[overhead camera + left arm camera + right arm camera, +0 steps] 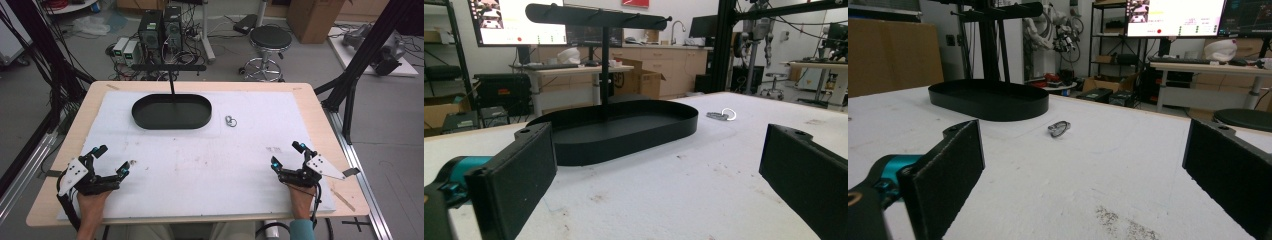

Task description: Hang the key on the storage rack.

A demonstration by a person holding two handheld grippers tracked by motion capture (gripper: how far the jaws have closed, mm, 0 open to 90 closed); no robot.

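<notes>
Both grippers sit low at the near edge of the tabletop (310, 95), the left gripper (111, 161) at the near left corner and the right gripper (287, 156) at the near right, each with its fingers spread wide and nothing between them; the small metal ring (230, 121) lies out on the white mat (200, 165), well apart from both, just beside the right end of the black oval tray (171, 111); that tray sits toward the far side of the mat, a thin post rising from it to a dark crossbar (168, 67); from the right gripper view the stretch of mat up to the ring is open, with dark specks on the foam close in; the mat is scuffed and stained, covering most of the pale wood top; beyond the far edge, computer towers (160, 27) and tangled cables on a grey floor, a round black stool (270, 39), a cardboard box (312, 17), black frame legs either side.
</notes>
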